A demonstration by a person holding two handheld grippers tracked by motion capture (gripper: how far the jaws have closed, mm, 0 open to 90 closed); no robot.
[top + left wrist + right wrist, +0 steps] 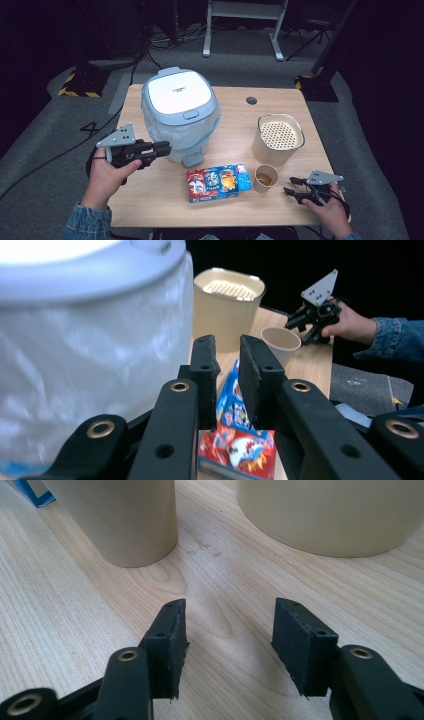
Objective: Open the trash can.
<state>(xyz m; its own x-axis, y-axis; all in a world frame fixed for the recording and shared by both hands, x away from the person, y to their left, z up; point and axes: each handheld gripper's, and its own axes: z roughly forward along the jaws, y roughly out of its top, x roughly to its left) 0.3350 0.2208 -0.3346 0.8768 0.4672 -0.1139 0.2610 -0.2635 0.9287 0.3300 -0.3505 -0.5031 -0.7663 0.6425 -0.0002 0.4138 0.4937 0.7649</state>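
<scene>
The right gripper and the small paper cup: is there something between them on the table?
Nothing: bare wood separates the right gripper from the paper cup, as the right gripper view shows.

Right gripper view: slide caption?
Open right gripper low over the wooden table, facing a paper cup and beige canister.

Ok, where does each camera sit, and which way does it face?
High view: above the person's side, looking down on the wooden table; both forearms show.
Left gripper view: on the left gripper, facing the beige paper cup.
Right gripper view: on the right gripper, low over the table.
All three share that cup.
</scene>
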